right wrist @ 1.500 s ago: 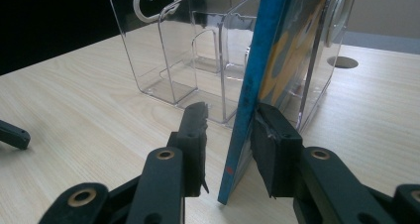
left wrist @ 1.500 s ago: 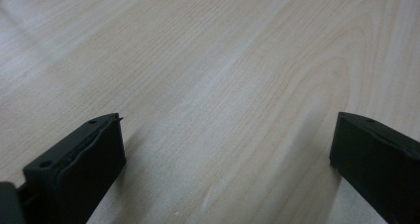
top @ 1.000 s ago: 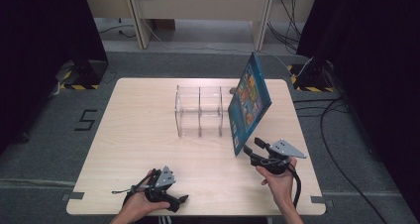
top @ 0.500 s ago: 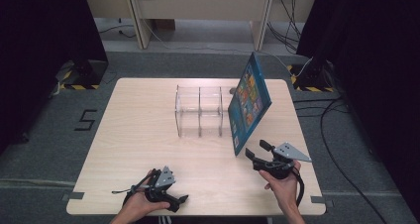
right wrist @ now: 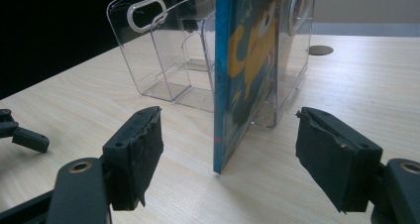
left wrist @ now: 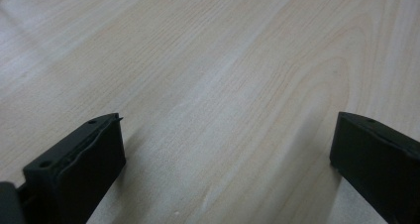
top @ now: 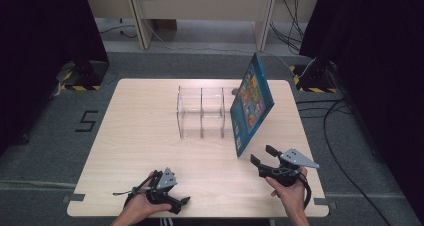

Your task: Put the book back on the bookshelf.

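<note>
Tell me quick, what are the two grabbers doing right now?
Left gripper: open, holding nothing, low over the table.
Right gripper: open, empty, just short of the book.

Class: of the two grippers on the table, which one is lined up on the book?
The right gripper: its open jaws point at the blue book leaning against the clear organizer. The left gripper faces bare table.

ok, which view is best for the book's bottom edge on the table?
Right gripper view: the book stands close up, its bottom corner resting on the table, leaning against the clear organizer. The high view shows it smaller, tilted; the left gripper view gives bare tabletop.
</note>
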`<action>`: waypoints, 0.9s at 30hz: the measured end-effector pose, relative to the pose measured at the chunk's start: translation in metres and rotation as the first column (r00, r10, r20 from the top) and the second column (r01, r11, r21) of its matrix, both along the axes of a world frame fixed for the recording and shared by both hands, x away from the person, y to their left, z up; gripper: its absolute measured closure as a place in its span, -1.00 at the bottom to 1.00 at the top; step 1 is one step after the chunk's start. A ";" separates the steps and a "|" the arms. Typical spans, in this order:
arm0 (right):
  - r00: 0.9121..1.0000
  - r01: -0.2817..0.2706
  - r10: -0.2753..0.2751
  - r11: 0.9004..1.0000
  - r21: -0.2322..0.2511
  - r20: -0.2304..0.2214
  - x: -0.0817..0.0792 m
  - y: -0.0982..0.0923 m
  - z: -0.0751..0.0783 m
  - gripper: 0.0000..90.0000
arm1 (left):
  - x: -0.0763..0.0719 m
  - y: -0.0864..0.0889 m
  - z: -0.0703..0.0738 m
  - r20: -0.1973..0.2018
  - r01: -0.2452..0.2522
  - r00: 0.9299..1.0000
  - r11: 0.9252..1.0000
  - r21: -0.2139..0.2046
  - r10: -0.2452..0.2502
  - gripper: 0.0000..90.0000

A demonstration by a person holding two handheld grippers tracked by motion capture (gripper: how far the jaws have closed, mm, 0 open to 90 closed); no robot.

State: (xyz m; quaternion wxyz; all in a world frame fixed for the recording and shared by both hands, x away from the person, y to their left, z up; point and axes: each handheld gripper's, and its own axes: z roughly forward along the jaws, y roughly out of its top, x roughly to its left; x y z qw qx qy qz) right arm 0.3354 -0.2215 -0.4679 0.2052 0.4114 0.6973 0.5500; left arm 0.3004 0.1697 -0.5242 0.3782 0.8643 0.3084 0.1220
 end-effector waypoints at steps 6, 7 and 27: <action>1.000 -0.014 0.014 1.000 -0.001 -0.007 -0.005 -0.003 -0.001 -0.40 | 0.000 0.000 0.000 0.000 0.000 1.000 1.000 0.000 0.000 -1.00; 1.000 -0.015 0.015 1.000 0.000 -0.013 -0.006 -0.003 -0.001 -0.40 | 0.000 0.000 0.000 0.000 0.000 1.000 1.000 0.000 0.000 -1.00; 0.998 -0.056 0.056 0.998 -0.033 -0.025 -0.025 -0.011 -0.004 -0.47 | 0.000 0.000 0.000 0.000 0.000 1.000 1.000 0.000 0.000 -1.00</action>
